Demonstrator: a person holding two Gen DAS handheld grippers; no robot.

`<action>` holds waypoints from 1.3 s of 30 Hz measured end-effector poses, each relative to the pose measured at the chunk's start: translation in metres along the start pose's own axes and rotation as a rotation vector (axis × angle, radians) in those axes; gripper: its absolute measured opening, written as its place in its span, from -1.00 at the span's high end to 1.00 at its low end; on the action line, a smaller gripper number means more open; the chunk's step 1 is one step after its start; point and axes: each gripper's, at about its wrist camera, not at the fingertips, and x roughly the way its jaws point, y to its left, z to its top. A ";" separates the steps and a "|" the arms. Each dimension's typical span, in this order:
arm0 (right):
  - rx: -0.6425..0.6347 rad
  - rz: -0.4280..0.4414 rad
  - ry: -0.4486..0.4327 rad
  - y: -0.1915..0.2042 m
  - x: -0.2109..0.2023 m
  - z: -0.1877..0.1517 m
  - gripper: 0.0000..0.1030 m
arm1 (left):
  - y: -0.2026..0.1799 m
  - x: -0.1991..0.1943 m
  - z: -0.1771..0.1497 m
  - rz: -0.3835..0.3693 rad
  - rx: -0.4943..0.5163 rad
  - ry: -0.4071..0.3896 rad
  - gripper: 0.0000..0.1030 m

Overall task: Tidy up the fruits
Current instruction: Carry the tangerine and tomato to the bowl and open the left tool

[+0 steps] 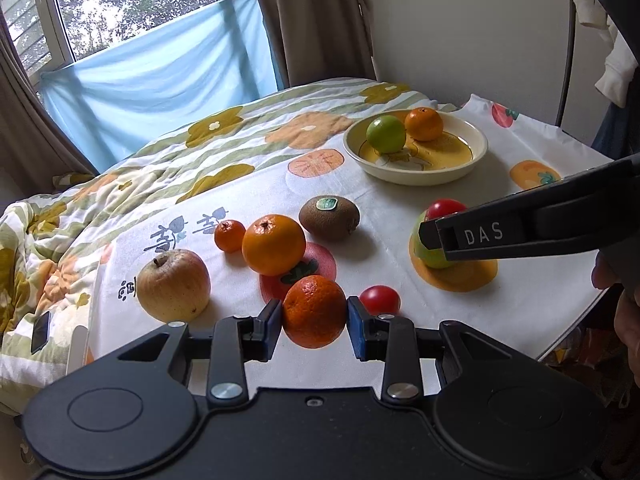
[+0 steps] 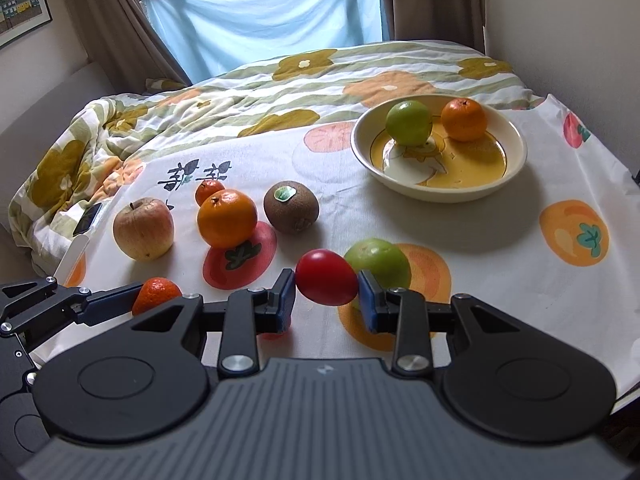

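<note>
My left gripper (image 1: 315,314) is shut on a dark orange tangerine (image 1: 315,312), low over the near cloth; that tangerine also shows in the right wrist view (image 2: 157,293). My right gripper (image 2: 327,285) is shut on a red tomato (image 2: 326,277), held above the cloth beside a green apple (image 2: 380,262). A cream bowl (image 2: 516,152) at the far right holds a green apple (image 2: 409,122) and an orange (image 2: 464,119). On the cloth lie a yellow apple (image 2: 143,228), a large orange (image 2: 227,218), a small tangerine (image 2: 208,192), a kiwi (image 2: 291,207) and a second red tomato (image 1: 380,299).
The fruit lies on a white cloth with printed persimmons (image 2: 500,248) over a floral quilt (image 2: 168,120). A phone (image 2: 87,218) lies on the quilt at the left. A wall stands to the right, a curtained window behind. The table edge (image 1: 576,328) runs near right.
</note>
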 end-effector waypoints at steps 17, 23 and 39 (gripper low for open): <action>-0.029 -0.028 -0.018 -0.068 -0.051 0.041 0.05 | -0.029 -0.019 0.063 0.003 -0.044 -0.033 0.26; -0.039 -0.040 -0.020 -0.103 -0.044 0.067 0.05 | -0.048 0.002 0.091 -0.013 -0.045 -0.024 0.26; -0.108 -0.030 0.017 -0.179 0.039 0.141 0.05 | -0.083 0.110 0.160 0.016 -0.063 0.048 0.26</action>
